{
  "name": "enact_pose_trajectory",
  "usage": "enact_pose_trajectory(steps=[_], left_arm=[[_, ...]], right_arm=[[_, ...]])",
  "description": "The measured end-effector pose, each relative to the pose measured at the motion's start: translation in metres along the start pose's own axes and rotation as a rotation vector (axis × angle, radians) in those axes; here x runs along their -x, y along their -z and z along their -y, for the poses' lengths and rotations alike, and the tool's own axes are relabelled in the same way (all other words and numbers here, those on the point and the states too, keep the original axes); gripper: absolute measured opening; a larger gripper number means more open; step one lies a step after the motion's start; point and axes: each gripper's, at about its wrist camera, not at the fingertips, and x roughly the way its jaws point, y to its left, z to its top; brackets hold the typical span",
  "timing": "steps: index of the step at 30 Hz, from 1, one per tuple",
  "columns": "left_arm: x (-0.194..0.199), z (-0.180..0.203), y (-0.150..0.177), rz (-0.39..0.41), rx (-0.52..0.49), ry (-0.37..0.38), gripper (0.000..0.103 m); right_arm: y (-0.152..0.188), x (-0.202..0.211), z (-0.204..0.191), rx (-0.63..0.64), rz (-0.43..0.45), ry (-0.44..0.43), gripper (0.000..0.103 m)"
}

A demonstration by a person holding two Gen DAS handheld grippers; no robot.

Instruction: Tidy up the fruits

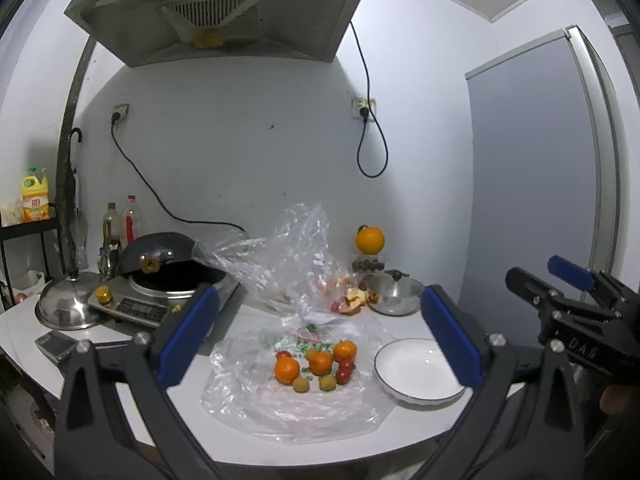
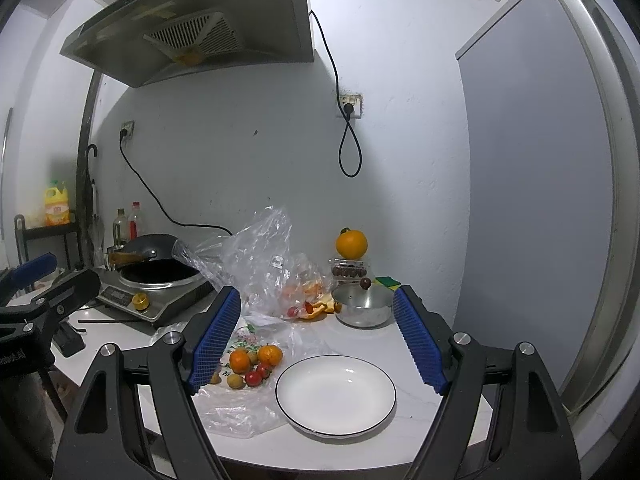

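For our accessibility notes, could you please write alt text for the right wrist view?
An empty white plate sits on a white counter between the open right gripper's blue fingers, beside small oranges, cherry tomatoes and yellowish fruits on a clear plastic bag. Behind stand a lidded steel pot, a wok and a range hood.

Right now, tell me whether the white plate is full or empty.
Empty: the white plate shows only bare glaze; the fruits lie beside it.

The letters "DAS" are seen embossed on the black body of the right tool [image 1: 576,280]. A label is borne by the yellow bottle [image 1: 35,196] on the shelf [image 1: 28,228], but it cannot be read.
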Motion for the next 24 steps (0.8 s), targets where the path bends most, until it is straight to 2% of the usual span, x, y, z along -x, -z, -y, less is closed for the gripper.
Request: enact_pose_trajectory(steps=[24], left_arm=[[0.0013, -0.0022, 0.0004, -0.004, 0.004, -0.003, 0.102]], right_arm=[[-0.0023, -0.0045, -0.0024, 0.001, -0.011, -0.009, 0.081]])
